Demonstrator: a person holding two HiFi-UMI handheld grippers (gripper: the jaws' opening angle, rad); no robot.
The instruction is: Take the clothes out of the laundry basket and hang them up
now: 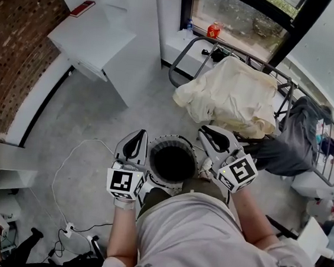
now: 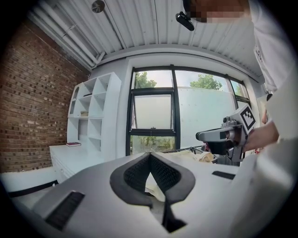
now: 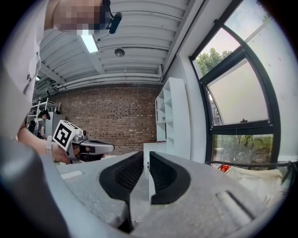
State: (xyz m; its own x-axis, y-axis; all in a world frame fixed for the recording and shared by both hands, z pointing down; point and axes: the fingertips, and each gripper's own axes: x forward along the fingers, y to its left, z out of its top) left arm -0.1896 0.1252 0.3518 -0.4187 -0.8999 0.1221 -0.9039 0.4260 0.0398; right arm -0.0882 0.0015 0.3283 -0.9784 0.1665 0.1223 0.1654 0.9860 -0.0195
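Head view: left claw (image 1: 137,136) clenched empty, right claw (image 1: 207,133) barely parted on nothing, both over the laundry basket (image 1: 172,139), which looks empty. Beyond, cream cloth (image 1: 233,95) and a grey garment (image 1: 294,140) drape the drying rack (image 1: 181,54); the next move is probably to check the basket's bottom.

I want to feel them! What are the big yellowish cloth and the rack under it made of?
The cloth looks like soft matte fabric, maybe cotton: it drapes in folds. The rack looks like coated metal tubing: thin, smooth, grey bent bars.
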